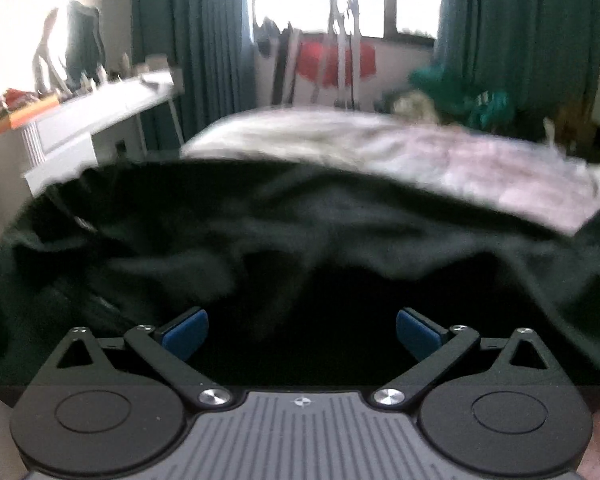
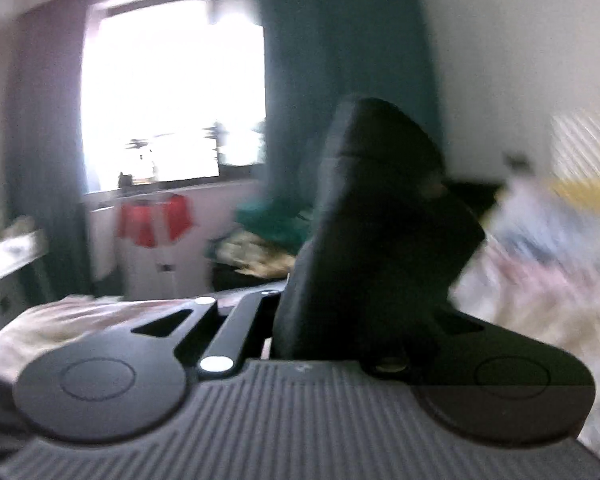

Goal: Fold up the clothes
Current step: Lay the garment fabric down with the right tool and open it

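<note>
In the left wrist view a dark, near-black garment (image 1: 284, 236) lies rumpled across the bed, filling the middle of the frame. My left gripper (image 1: 302, 334) is open just above its near part, and the blue pads (image 1: 186, 334) stand wide apart with nothing between them. In the blurred right wrist view a fold of the same dark garment (image 2: 376, 240) rises straight up out of my right gripper (image 2: 340, 320). That gripper is shut on it, with the cloth hiding its fingertips.
A pale patterned bedsheet (image 1: 380, 144) covers the bed beyond the garment. To the left stands a white desk (image 1: 100, 116) with clutter on it. Behind the bed are green curtains (image 1: 520, 40), a bright window, red cloth on a rack (image 2: 154, 220) and a pile of green clothes (image 1: 460, 100).
</note>
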Demonstrator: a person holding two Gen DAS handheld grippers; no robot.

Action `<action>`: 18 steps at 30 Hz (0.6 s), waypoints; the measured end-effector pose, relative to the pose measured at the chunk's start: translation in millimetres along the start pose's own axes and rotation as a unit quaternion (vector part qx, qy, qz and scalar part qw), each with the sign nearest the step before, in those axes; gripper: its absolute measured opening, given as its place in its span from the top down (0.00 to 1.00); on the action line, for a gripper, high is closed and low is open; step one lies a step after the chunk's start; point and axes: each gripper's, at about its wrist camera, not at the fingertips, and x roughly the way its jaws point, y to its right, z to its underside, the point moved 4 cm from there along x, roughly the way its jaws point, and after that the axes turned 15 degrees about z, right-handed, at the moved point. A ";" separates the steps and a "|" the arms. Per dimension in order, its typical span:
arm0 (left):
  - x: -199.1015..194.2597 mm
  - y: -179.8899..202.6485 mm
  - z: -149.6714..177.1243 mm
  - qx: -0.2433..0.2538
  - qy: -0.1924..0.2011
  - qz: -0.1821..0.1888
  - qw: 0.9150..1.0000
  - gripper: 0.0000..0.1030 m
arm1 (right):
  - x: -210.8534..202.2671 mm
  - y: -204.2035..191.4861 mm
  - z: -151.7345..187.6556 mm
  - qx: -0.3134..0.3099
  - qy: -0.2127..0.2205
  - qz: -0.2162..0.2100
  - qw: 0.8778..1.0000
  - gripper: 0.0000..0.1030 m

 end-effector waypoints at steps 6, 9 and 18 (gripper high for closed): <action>-38.4 -27.1 -23.8 -0.050 0.062 0.013 0.997 0.01 | -60.8 -134.1 57.1 -0.111 -0.001 -0.153 0.982 0.89; -39.4 -43.2 -23.3 -0.079 0.060 0.016 0.995 0.01 | -80.5 -183.5 133.6 -0.198 -0.045 -0.210 0.956 0.88; -33.6 -51.5 -29.2 -0.086 0.058 0.014 0.995 0.02 | -96.7 -198.3 170.3 -0.227 -0.026 -0.218 0.949 0.86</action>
